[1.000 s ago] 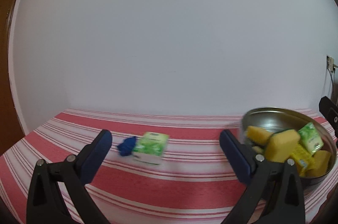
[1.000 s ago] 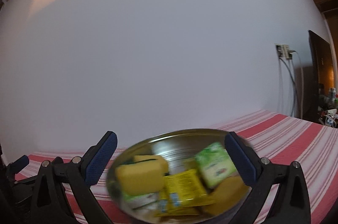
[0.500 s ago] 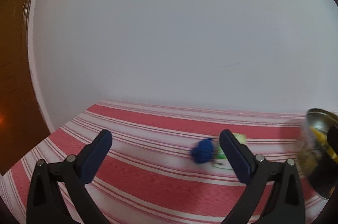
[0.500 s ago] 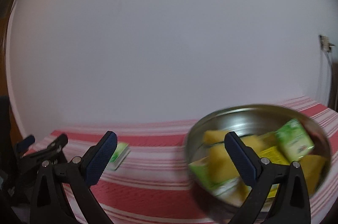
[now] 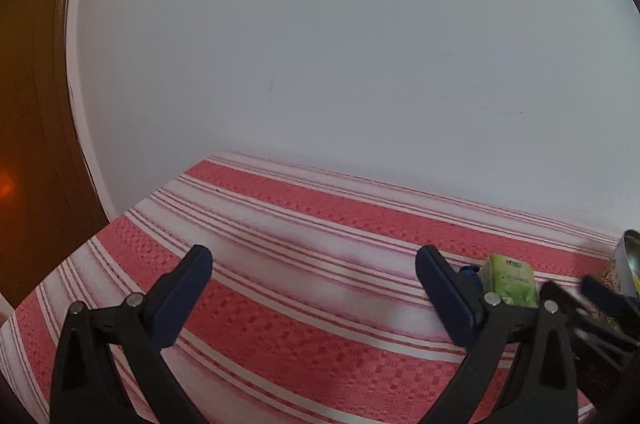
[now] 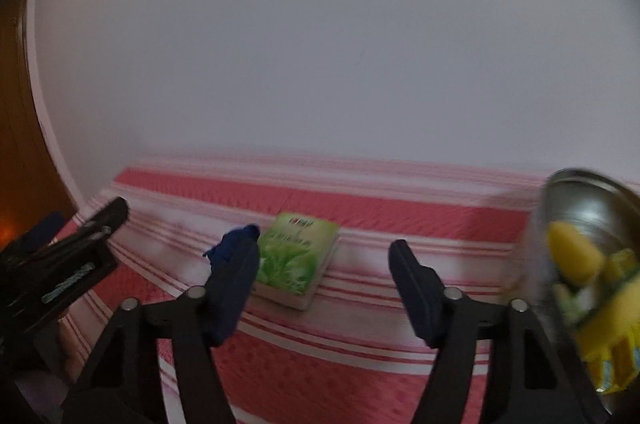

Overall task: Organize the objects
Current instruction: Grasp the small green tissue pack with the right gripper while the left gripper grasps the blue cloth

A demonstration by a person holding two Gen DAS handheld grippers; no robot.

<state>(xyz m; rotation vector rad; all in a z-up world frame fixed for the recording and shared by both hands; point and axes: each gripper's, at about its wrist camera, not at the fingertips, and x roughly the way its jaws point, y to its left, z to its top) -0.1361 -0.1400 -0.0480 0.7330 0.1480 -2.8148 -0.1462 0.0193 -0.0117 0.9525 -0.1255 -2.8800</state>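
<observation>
A red-and-white striped tablecloth (image 5: pixel 304 304) covers the surface, its broad red bands alternating with white bands edged by thin red lines; it runs back to a plain pale wall (image 5: pixel 340 44). At the left edge stands brown wooden panelling (image 5: pixel 28 104), with a small orange glow (image 5: pixel 6 184) low down; the right wrist view is blurred.

On my striped tablecloth (image 6: pixel 360 356) the flat packet (image 6: pixel 298 258) lies centre, a small cloth bundle (image 6: pixel 232 244) touching its left; the metal bowl (image 6: pixel 592 200) (holding sponges and sachets) sits right.
</observation>
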